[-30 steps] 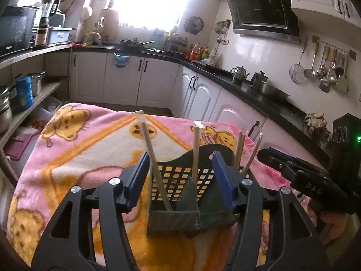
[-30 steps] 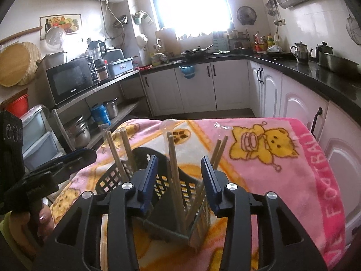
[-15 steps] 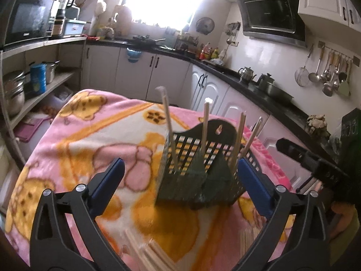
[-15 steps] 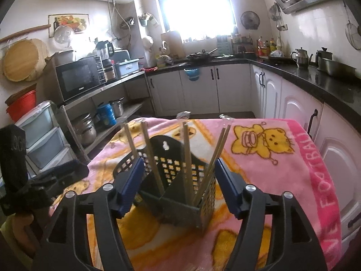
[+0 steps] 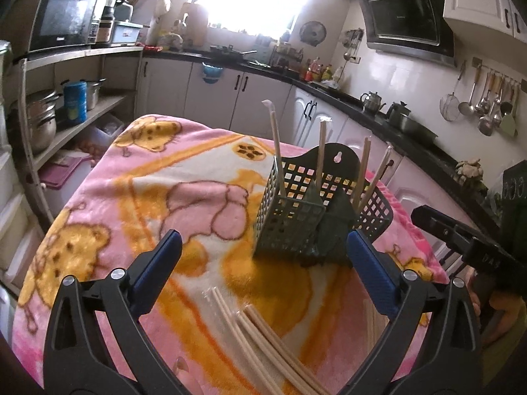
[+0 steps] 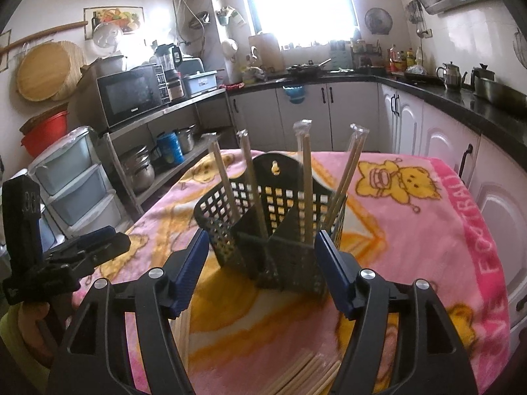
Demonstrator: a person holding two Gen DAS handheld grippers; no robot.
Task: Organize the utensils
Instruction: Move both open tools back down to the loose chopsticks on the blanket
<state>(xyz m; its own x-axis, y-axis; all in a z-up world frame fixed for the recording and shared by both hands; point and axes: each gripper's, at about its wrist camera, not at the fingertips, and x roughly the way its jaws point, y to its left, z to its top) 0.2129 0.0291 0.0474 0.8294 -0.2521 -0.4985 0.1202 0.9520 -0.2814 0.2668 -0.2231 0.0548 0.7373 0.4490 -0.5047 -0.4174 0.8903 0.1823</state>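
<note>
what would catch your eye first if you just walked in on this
A dark basket stands mid-table on a pink blanket, wrapped chopsticks upright in its compartments. More chopsticks lie loose on the blanket nearer the cameras. Both grippers, left and right, are open and empty.

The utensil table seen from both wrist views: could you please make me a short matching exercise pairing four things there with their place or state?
Things:
1. black basket
2. wrapped chopsticks
3. loose chopsticks
4. left gripper

Places or states:
A. lying flat on the blanket
B. open, holding nothing
C. standing upright on the blanket
D. standing inside the basket

Pairs: 1-C, 2-D, 3-A, 4-B
</note>
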